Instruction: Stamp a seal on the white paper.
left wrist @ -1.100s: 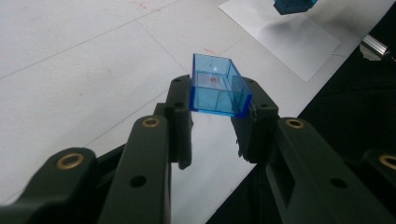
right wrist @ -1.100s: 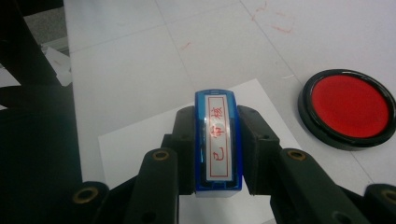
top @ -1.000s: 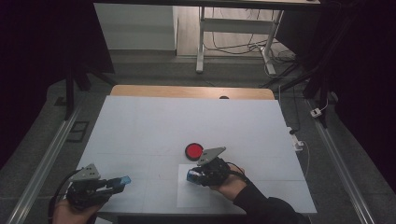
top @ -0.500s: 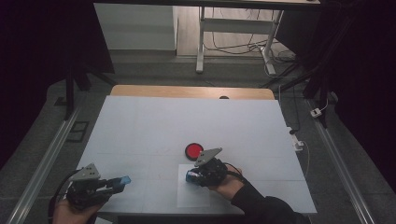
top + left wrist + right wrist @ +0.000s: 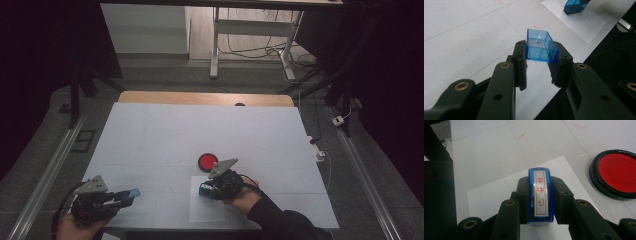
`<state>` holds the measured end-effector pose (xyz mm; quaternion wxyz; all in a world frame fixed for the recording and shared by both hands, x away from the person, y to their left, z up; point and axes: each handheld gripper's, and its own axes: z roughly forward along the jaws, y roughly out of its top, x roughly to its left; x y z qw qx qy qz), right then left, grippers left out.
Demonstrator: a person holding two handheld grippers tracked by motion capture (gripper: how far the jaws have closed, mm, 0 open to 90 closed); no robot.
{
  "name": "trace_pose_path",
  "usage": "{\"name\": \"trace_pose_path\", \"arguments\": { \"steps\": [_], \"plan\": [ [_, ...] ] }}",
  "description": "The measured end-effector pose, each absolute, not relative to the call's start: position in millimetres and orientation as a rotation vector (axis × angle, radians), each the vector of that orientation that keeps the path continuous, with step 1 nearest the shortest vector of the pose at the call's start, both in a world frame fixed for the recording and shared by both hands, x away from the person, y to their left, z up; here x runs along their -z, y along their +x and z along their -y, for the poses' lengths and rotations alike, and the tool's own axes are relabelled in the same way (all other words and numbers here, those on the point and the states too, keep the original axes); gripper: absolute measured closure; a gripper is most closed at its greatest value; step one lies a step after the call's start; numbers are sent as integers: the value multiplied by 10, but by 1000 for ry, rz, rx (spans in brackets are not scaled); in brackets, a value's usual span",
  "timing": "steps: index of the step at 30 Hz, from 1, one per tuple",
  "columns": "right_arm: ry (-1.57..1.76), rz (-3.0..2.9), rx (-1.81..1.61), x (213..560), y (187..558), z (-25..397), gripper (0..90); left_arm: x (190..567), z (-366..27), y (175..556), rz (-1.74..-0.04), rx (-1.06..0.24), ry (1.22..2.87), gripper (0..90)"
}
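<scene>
Nearest you, your right tool [image 5: 539, 202] pinches a blue stamp [image 5: 541, 195] with a white label of red characters, over the white paper [image 5: 496, 195]; your left tool [image 5: 538, 62] clamps its clear blue cap [image 5: 540, 46] above the tabletop [image 5: 165, 135]; beyond sits a red ink pad [image 5: 616, 173].

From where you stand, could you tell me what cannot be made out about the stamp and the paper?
- Stamp face: right gripper view, turned down toward the paper, hidden by its own body.
- Any print on the paper: right gripper view, covered by the stamp and right gripper.
- Label characters: high view, too small.
- Blue cap in the left gripper: its far side is hidden.
</scene>
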<state>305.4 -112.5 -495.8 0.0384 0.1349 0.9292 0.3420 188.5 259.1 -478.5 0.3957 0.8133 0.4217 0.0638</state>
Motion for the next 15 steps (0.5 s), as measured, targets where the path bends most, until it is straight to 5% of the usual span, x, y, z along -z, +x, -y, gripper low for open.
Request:
{"name": "trace_pose_path", "arguments": {
  "steps": [15],
  "plan": [
    [444,-2853,-1079,4982,3064,1145,709,4786,-2588,1886,-1069,-163,2065,688]
  ]
}}
